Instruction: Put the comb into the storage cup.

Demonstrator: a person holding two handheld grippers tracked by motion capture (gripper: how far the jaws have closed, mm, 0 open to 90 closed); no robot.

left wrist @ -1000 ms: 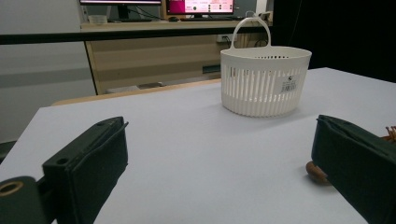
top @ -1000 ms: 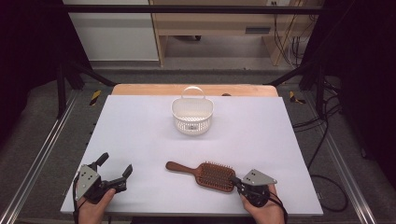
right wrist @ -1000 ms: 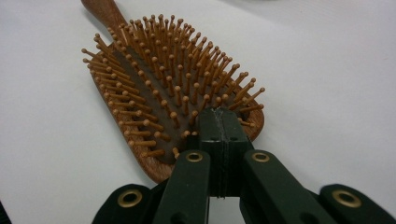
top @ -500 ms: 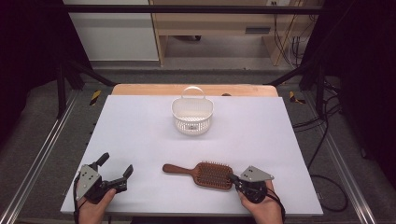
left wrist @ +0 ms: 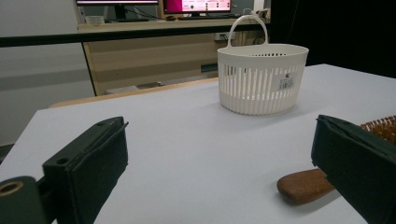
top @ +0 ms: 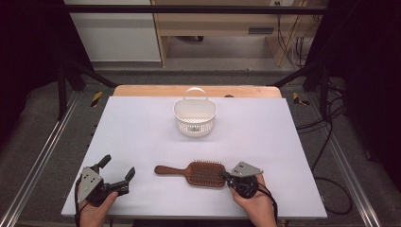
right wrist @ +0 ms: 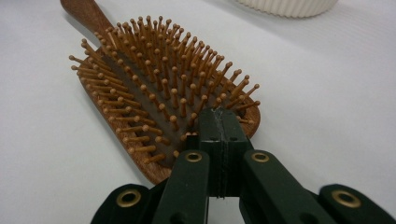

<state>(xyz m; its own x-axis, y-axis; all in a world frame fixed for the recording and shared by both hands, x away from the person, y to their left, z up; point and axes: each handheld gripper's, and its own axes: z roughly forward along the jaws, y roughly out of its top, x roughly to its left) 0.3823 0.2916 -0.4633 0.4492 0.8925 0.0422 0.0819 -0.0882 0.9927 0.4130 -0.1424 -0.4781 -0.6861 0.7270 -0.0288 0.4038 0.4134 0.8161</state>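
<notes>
Right gripper (right wrist: 218, 122) jaws pressed together, tips set against the bristled end of the hairbrush (right wrist: 154, 93), left gripper (left wrist: 219, 154) jaws spread wide, brush handle seen beside its right-hand jaw, basket (left wrist: 261, 74) positioned beyond.

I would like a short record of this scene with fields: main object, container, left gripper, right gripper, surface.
main object: brown wooden paddle hairbrush, bristles up, handle toward the left gripper
container: white slotted plastic basket with handle, upright, beyond the brush
left gripper: jaws open, holding nothing, apart from the handle
right gripper: jaws shut together, tips at the brush head's end
surface: white table
</notes>
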